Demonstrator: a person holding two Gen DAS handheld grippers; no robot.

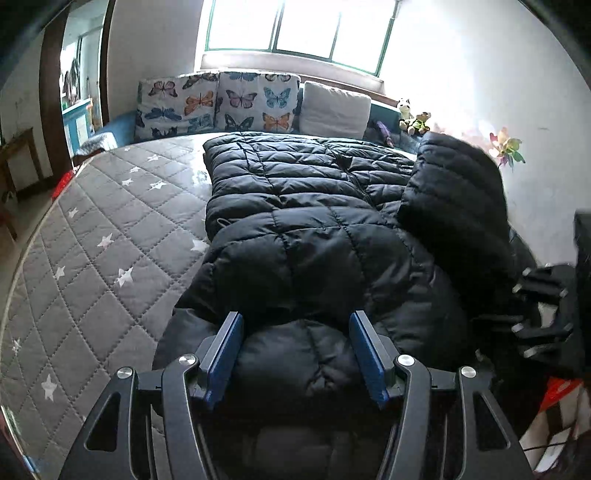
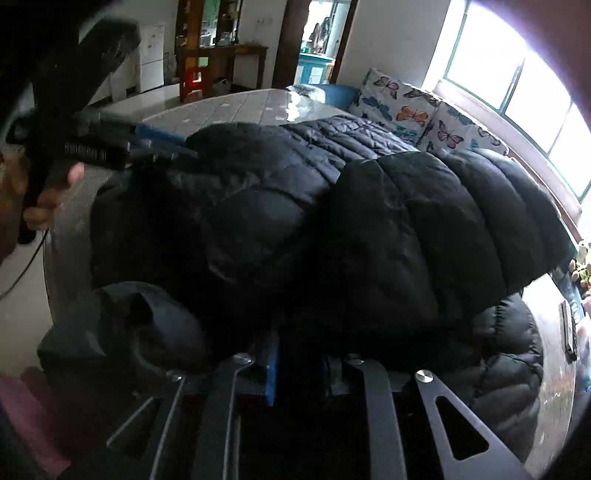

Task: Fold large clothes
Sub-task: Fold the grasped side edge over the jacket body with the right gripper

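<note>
A large black puffer jacket [image 1: 314,206] lies spread across the grey star-quilted mattress [image 1: 96,236], filling the middle of the left wrist view from about six o'clock up to twelve o'clock, with its far hem close to the butterfly-print cushions [image 1: 218,103] and a plain white pillow [image 1: 334,107] under the window [image 1: 295,26]. At about two o'clock in that view one sleeve [image 1: 454,199] is raised and folded over the body of the jacket. The left gripper [image 1: 295,354] sits at six o'clock, its blue-padded fingers [image 1: 225,354] standing apart with a bulge of the jacket's padded fabric between them; whether the pads actually press on that fabric cannot be told. At three o'clock the dark frame of the other tool shows, blurred. In the right wrist view the jacket fills the centre, with the folded sleeve a broad ribbed band running toward three o'clock. The right gripper [image 2: 299,373] is at six o'clock, its jaws close together with only a narrow gap, and the jacket's dark edge lies right over the tips, so a grip cannot be told. At nine o'clock a hand [image 2: 44,199] holds the left tool's handle. Two small plush toys [image 1: 413,118] sit beyond the jacket near the wall.
</note>
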